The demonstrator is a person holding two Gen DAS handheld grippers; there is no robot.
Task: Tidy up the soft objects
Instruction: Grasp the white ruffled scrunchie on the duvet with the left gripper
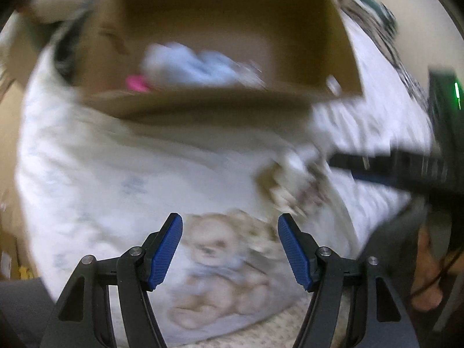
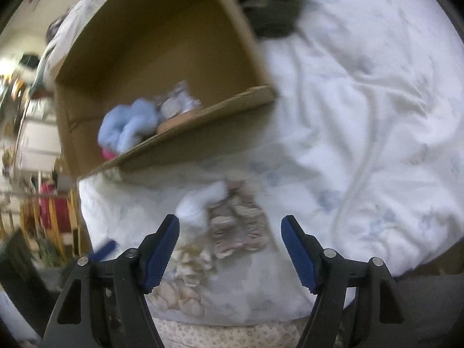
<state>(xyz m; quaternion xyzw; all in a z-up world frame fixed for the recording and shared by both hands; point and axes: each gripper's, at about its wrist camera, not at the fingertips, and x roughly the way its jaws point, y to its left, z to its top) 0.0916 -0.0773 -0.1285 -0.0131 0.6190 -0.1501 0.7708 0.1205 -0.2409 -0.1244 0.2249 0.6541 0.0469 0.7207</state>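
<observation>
Socks [image 2: 237, 226], striped and pale, lie loose on the duvet [image 2: 362, 116] at lower centre, not yet boxed; blue plush [image 2: 127, 127] already sits inside the cardboard box [image 2: 162, 43] at upper left; right gripper [image 2: 230, 249] and left gripper [image 1: 230, 249] both gape, empty; sorting appears part done.

A beige teddy bear [image 1: 214, 264] lies on the white bedding, seen between the left tongs' parted fingers. Ahead of the right tongs lie a white sock [image 2: 200, 203] and, touching it, a brownish patterned cloth [image 2: 237, 226]. Farther ahead, a light-blue plush [image 2: 127, 127] rests in the open cardboard box [image 2: 162, 43].
</observation>
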